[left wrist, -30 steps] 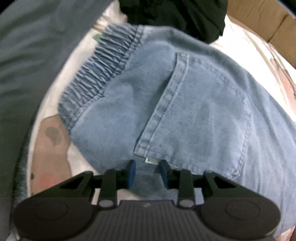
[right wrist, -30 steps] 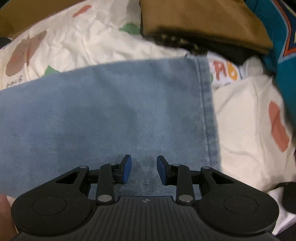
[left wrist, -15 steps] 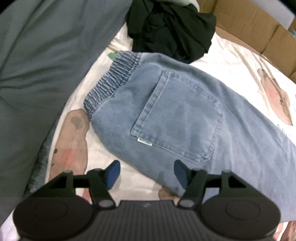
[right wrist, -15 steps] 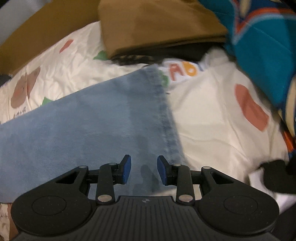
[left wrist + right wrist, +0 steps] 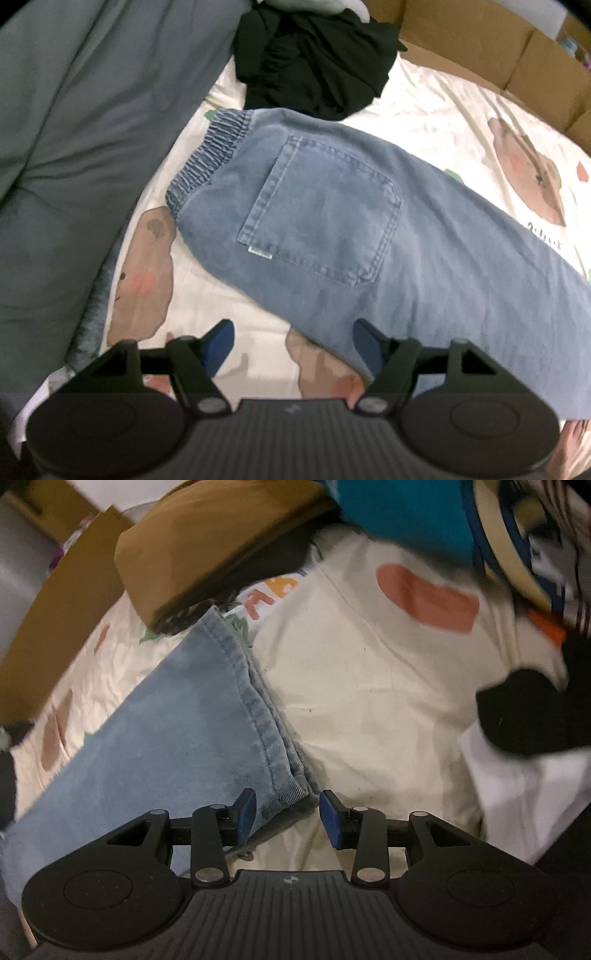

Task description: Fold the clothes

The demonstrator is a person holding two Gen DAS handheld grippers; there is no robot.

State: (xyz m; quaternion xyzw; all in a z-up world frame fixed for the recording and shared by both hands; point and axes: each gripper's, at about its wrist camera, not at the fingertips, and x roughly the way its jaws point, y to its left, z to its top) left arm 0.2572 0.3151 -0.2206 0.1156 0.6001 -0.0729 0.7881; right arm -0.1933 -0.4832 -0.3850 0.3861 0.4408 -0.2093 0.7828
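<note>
Light blue jeans [image 5: 388, 236] lie flat on a cream printed sheet, back pocket up and elastic waistband [image 5: 210, 158] toward the upper left. My left gripper [image 5: 293, 345] hangs open just off the jeans' near edge, with bare sheet between its blue pads. In the right wrist view the jeans' leg [image 5: 177, 738] ends in a stitched hem [image 5: 266, 734]. My right gripper [image 5: 287, 818] is open, and the hem's near corner lies between its pads, untouched by them.
A crumpled black garment [image 5: 317, 55] lies beyond the waistband. Grey bedding [image 5: 74, 129] rises at left, with cardboard boxes [image 5: 498, 48] behind. Folded brown cloth [image 5: 207, 550], a teal garment [image 5: 399, 513], a black item [image 5: 524, 712] and white cloth [image 5: 532, 794] surround the hem.
My left gripper has opened wide and drawn back off the jeans' edge. My right gripper has swung right along the leg to the hem corner and opened a little wider.
</note>
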